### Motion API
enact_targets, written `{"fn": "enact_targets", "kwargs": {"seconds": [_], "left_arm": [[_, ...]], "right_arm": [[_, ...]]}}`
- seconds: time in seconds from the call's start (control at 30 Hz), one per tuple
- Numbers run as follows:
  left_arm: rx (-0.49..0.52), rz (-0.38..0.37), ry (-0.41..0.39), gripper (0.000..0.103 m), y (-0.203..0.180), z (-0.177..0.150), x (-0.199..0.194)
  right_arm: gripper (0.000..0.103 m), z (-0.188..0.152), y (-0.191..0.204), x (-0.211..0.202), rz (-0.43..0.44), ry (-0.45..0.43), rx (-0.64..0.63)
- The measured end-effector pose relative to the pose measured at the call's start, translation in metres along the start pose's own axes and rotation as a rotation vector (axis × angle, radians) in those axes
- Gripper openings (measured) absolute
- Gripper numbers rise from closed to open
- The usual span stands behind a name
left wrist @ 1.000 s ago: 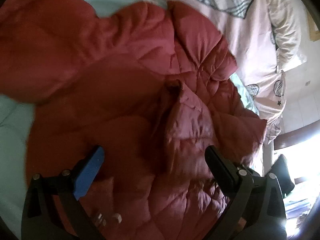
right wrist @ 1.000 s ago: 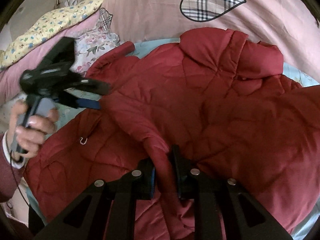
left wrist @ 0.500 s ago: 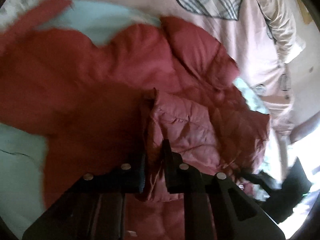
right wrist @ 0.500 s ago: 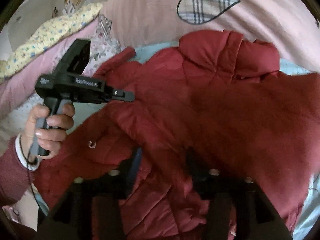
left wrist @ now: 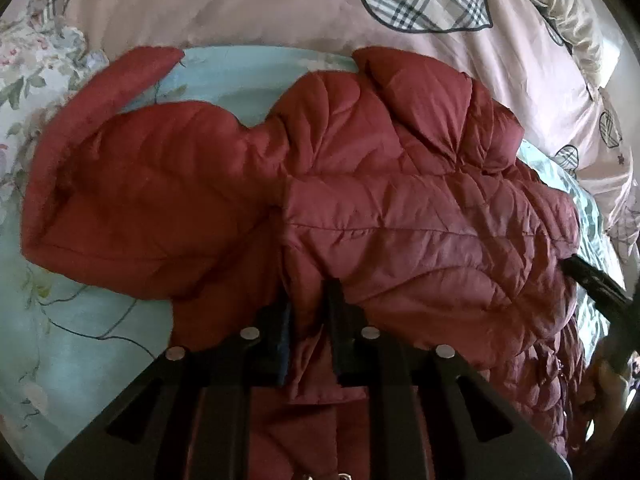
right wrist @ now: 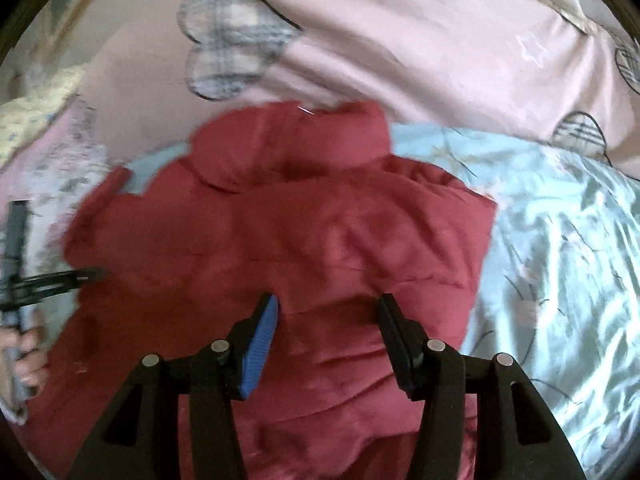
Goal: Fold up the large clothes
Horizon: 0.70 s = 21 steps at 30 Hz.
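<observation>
Item: red quilted jacket (left wrist: 400, 208), lying spread on a pale blue floral sheet (left wrist: 60, 320), with its collar toward a pink duvet with plaid hearts (left wrist: 248, 4).

Left gripper (left wrist: 308, 316): jaws are closing tight on a bunched fold of the jacket's fabric, the cloth rising between the two fingers and draping to the right over the rest of the garment.

Right gripper (right wrist: 326, 316): jaws are standing wide apart above the jacket's lower middle, a blue pad (right wrist: 260, 344) showing on the left-hand finger; nothing is sitting between them.

Left wrist view only: one sleeve (left wrist: 96, 120) is lying out to the left over the sheet; a floral pillow (left wrist: 28, 56) is showing at the upper left; the dark tip of the other tool is poking in at the right edge, against the jacket's side.

Right wrist view only: the collar (right wrist: 296, 140) is lying folded flat at the top; bare sheet is stretching to the right of the garment; the person's left hand (right wrist: 28, 356) is gripping the left tool's handle at the far left edge. This view is blurred.
</observation>
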<state>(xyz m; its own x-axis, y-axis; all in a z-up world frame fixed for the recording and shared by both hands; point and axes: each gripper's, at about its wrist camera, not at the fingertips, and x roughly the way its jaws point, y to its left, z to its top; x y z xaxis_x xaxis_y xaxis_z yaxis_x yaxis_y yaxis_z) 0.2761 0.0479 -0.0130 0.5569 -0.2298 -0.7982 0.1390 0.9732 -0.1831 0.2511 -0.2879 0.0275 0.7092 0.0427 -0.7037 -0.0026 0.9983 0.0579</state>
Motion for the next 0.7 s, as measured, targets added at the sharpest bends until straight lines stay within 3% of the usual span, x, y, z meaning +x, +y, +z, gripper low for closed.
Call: {"fn": "enact_targets", "kwargs": {"seconds": [0.13, 0.27, 0.37, 0.47, 0.57, 0.7], "left_arm": [[-0.035, 0.045, -0.092, 0.019, 0.006, 0.002, -0.029], [-0.005, -0.058, -0.142, 0.019, -0.008, 0.005, -0.05], [0.064, -0.099, -0.102, 0.019, -0.034, 0.006, -0.038], [0.103, -0.056, -0.036, 0.019, -0.049, 0.002, -0.009], [0.108, -0.007, 0.01, 0.02, -0.049, -0.005, 0.016], [0.07, -0.027, 0.039, 0.02, -0.039, -0.008, 0.027]], "right_arm": [[0.054, -0.01, -0.011, 0.035, -0.034, 0.097, 0.014], [0.055, -0.016, -0.011, 0.045, -0.05, 0.109, 0.005], [0.055, -0.016, -0.007, 0.047, -0.062, 0.115, -0.003], [0.056, -0.017, -0.007, 0.048, -0.061, 0.119, -0.003], [0.056, -0.018, -0.007, 0.049, -0.06, 0.12, -0.001], [0.056, -0.015, -0.002, 0.042, -0.067, 0.12, 0.006]]}}
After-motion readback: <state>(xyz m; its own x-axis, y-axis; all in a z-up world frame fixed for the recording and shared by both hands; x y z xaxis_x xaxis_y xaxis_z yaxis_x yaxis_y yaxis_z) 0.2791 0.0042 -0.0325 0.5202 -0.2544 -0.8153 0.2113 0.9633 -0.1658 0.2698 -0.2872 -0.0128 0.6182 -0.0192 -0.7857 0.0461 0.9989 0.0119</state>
